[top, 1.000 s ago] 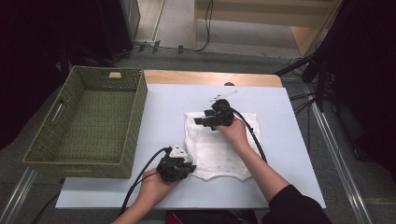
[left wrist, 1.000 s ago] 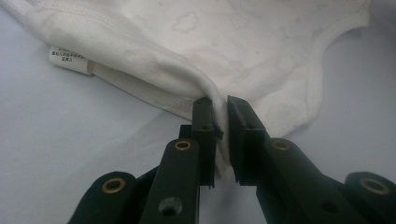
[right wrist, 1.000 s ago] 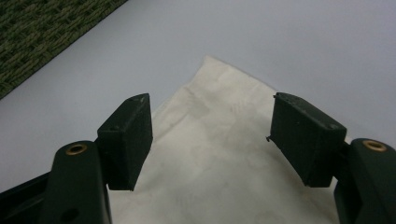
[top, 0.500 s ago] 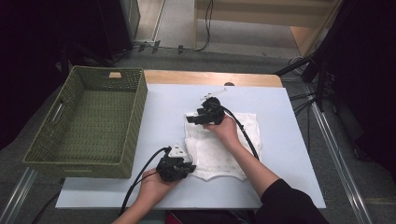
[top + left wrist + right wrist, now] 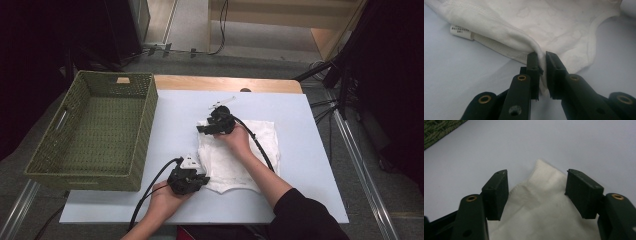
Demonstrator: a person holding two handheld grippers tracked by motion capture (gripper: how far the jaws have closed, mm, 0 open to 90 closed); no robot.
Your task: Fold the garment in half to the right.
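Note:
A white garment (image 5: 235,150) lies spread on the pale blue table top (image 5: 295,125). My left gripper (image 5: 197,181) is at its near left corner, shut on a fold of the cloth (image 5: 541,53) between its black jaws. A small label (image 5: 461,31) hangs from the hem nearby. My right gripper (image 5: 202,129) hovers at the garment's far left corner (image 5: 541,166). Its jaws have just been closing, still stand apart, and that corner lies between them with the pads (image 5: 496,192) off the cloth.
A green woven basket (image 5: 95,130) stands on the table's left side, close to the garment's left edge. A wooden strip (image 5: 225,84) runs along the table's far edge. Cables trail from both grippers toward the person. Bare table lies to the right of the garment.
My right gripper has moved left across the garment to its far left corner and sunk a little. My left gripper has stayed put, holding the cloth.

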